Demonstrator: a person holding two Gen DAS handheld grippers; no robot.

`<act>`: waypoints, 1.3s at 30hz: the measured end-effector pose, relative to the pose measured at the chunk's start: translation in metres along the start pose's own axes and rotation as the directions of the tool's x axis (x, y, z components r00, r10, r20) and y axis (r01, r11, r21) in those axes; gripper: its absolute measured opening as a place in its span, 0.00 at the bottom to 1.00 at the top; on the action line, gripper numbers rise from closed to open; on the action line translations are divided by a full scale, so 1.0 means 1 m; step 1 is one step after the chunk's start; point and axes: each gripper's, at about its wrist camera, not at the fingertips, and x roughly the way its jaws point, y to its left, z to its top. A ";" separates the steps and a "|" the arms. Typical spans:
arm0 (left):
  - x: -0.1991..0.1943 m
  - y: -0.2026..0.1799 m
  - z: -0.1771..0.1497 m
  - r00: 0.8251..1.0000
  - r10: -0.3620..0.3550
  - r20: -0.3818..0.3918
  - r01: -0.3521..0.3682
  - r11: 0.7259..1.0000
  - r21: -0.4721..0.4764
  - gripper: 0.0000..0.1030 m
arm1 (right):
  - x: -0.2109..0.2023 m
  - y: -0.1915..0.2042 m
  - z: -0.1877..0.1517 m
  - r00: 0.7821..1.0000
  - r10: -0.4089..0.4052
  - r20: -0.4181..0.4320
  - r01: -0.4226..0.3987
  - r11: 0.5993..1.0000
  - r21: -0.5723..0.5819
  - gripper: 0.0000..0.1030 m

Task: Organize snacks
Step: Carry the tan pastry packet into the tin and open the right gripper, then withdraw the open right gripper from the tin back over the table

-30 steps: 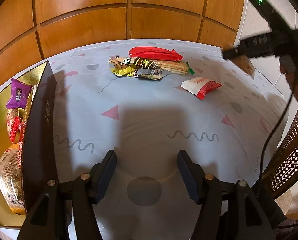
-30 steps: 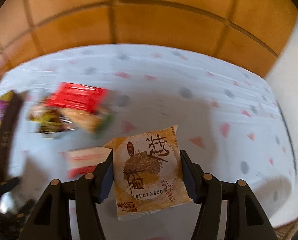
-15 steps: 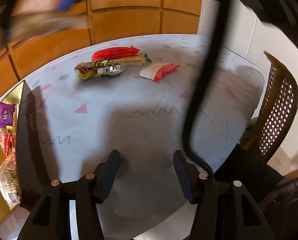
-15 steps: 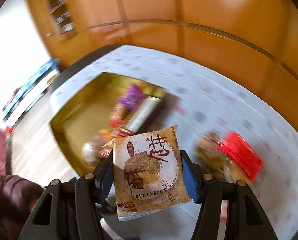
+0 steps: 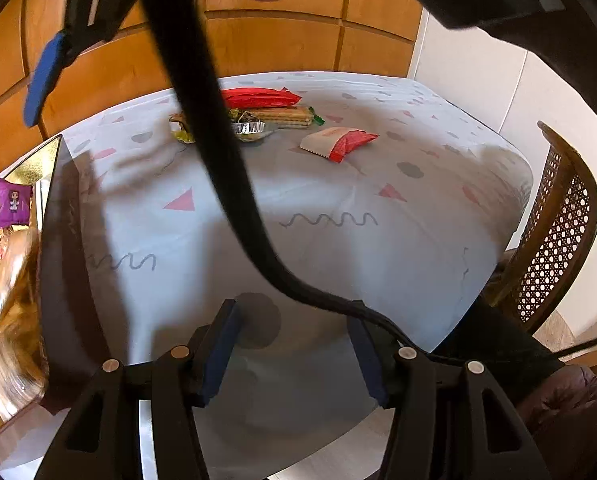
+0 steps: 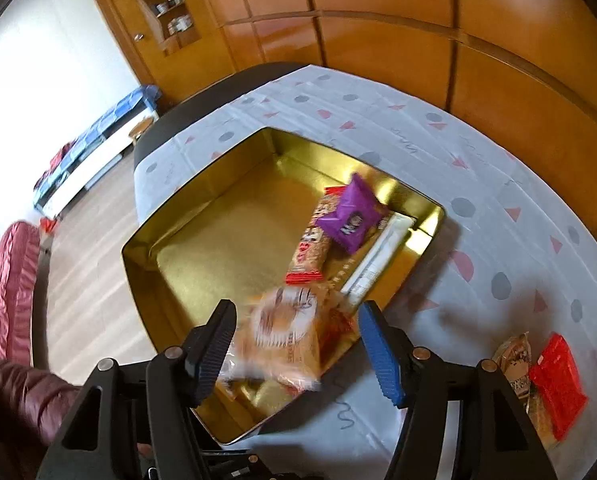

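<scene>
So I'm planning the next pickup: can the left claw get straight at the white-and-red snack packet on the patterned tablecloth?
Probably yes. The left claw is open and empty, and only bare tablecloth lies before the white-and-red packet. The black cable hangs left of that path.

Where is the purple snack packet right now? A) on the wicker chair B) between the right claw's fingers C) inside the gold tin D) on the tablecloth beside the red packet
C: the purple snack packet lies inside the gold tin, on top of other wrapped snacks near its far corner, not on the tablecloth.
</scene>
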 end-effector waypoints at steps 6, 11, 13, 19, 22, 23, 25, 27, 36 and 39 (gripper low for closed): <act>-0.001 0.000 -0.001 1.000 0.007 -0.002 -0.007 1.000 -0.001 0.55 | -0.015 -0.012 -0.016 0.999 -0.031 0.020 0.030 0.999 0.034 0.62; -0.001 -0.001 0.000 1.000 0.018 -0.007 -0.018 1.000 0.004 0.55 | -0.030 -0.028 -0.040 0.998 -0.058 0.036 0.055 0.996 0.072 0.62; -0.001 -0.001 0.001 1.000 0.022 -0.010 -0.022 1.000 0.004 0.55 | -0.040 -0.039 -0.054 0.996 -0.072 0.047 0.067 0.992 0.104 0.62; 0.001 -0.003 0.003 0.999 0.035 -0.020 -0.035 0.999 0.004 0.55 | -0.072 -0.082 -0.099 0.988 -0.141 0.063 0.124 0.967 0.221 0.64; 0.002 -0.002 0.004 0.999 0.039 -0.027 -0.039 0.999 0.001 0.55 | -0.087 -0.106 -0.121 0.979 -0.200 0.047 0.180 0.944 0.276 0.65; 0.002 -0.002 0.005 0.999 0.041 -0.029 -0.041 0.999 -0.001 0.56 | -0.092 -0.113 -0.128 0.976 -0.214 0.043 0.193 0.936 0.294 0.65; 0.002 -0.002 0.005 0.998 0.045 -0.032 -0.046 0.999 -0.001 0.56 | -0.103 -0.130 -0.141 0.967 -0.254 0.032 0.229 0.914 0.334 0.66; 0.002 -0.003 0.005 0.998 0.048 -0.035 -0.048 0.999 -0.001 0.57 | -0.113 -0.146 -0.154 0.956 -0.291 0.024 0.262 0.891 0.370 0.68; 0.007 -0.002 0.012 0.996 0.059 -0.073 -0.060 0.998 -0.007 0.60 | -0.139 -0.229 -0.205 0.896 -0.441 -0.056 0.392 0.723 0.569 0.71; 0.008 -0.003 0.016 0.994 0.064 -0.090 -0.064 0.998 0.001 0.60 | -0.136 -0.256 -0.230 0.891 -0.446 -0.089 0.389 0.645 0.658 0.71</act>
